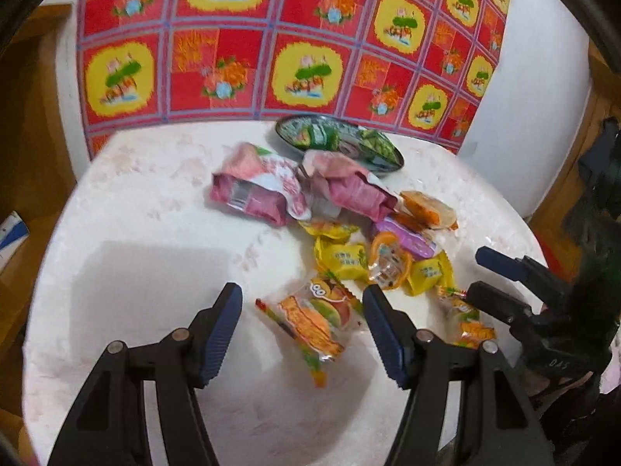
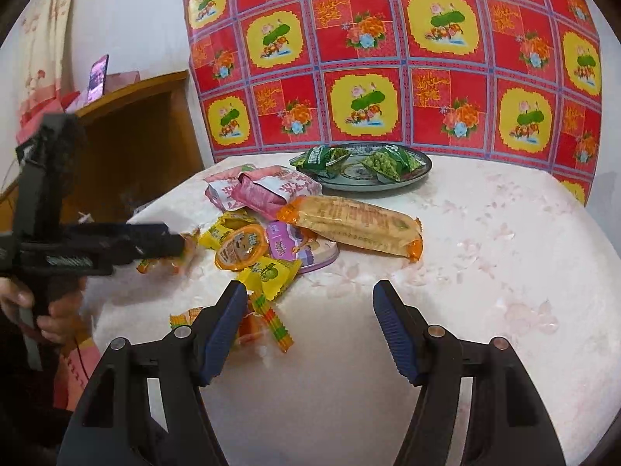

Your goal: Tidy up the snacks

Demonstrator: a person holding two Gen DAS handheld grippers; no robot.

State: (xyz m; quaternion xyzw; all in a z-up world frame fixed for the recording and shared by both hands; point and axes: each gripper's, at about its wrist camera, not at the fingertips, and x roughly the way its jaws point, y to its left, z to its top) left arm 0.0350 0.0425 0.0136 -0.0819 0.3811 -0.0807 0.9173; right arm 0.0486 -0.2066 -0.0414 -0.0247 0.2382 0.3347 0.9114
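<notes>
Around the white table (image 1: 136, 233) the clutter crowds in: two pink packs (image 1: 260, 190) at twelve o'clock, a plate (image 1: 388, 163) of green packets beyond them, and yellow candies (image 1: 341, 260) with an orange-rimmed jelly cup (image 1: 390, 266) at one o'clock. Directly between the left gripper's (image 1: 302, 310) parted fingers lies a burger-print gummy pack (image 1: 314, 318), touched by neither pad. The right gripper (image 2: 310, 310) hangs open and empty; a long cracker pack (image 2: 357, 225) lies at twelve o'clock from it, and a second burger-print pack (image 2: 268, 318) lies by its left finger.
</notes>
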